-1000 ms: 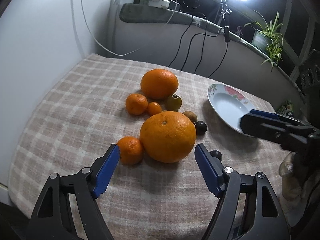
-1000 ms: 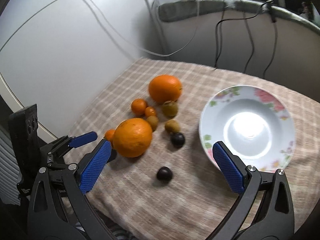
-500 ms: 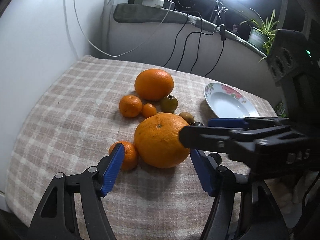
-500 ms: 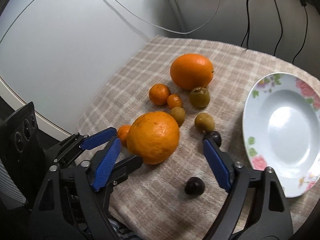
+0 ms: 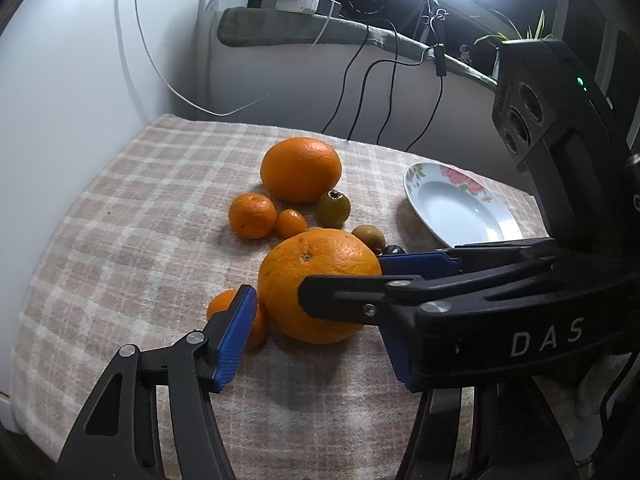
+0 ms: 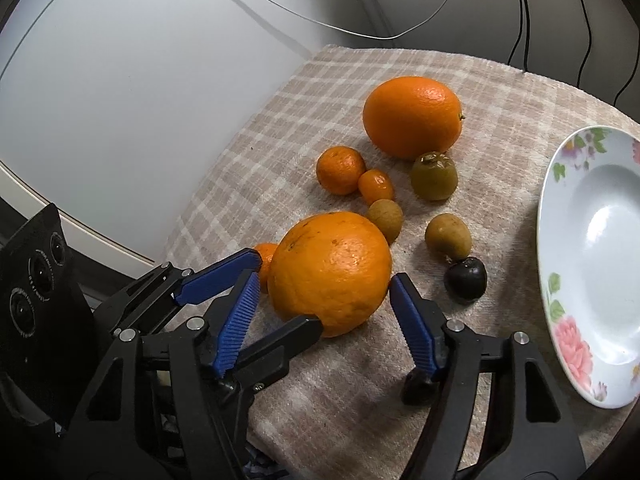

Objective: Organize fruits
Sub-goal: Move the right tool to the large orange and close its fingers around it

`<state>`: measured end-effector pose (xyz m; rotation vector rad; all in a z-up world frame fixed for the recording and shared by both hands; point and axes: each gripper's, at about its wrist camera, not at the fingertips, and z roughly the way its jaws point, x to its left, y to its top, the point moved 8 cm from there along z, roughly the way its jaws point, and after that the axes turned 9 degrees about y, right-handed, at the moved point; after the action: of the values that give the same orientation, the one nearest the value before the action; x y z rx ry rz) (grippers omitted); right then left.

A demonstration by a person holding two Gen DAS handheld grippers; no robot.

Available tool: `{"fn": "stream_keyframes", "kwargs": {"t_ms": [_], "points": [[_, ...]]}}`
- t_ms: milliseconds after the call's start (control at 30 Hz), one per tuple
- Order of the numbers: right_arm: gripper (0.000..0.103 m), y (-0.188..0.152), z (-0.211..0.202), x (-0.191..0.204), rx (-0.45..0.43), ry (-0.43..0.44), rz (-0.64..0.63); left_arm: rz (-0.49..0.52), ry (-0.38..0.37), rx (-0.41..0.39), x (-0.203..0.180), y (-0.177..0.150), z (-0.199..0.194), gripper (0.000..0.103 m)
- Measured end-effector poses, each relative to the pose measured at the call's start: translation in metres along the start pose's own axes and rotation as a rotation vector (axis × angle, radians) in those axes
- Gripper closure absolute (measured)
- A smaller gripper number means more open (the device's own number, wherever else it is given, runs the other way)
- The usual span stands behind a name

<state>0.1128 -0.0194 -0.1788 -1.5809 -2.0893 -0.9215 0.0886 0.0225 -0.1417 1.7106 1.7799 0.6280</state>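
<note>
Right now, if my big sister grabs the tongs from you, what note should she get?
Left tongs: open, at the near big orange, not gripping.
Right tongs: open, blue pads either side of that same orange, not closed on it.
Fruit: far big orange, the mandarins and the small green, brown and dark fruits all sit on the checked cloth.
Flowered plate: nothing on it.
Done: nothing moved to the plate yet.
Left: probably close on the near orange, then sort the rest.

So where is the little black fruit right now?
In the right wrist view, the small dark fruit sits on the checked cloth, just below a brown-green fruit and left of the flowered plate, to the right of the big near orange.
</note>
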Motion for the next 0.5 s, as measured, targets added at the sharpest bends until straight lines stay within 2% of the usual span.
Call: {"fn": "stream_keyframes", "kwargs": {"t_ms": [200, 500], "points": [[0.032, -0.003, 0.01, -0.007, 0.029, 0.022, 0.037, 0.008, -0.004, 0.003, -0.002, 0.001, 0.003, 0.043], [0.035, -0.001, 0.014, -0.009, 0.018, 0.052, 0.072, 0.008, -0.011, 0.003, -0.004, 0.002, 0.003, 0.045]]}}
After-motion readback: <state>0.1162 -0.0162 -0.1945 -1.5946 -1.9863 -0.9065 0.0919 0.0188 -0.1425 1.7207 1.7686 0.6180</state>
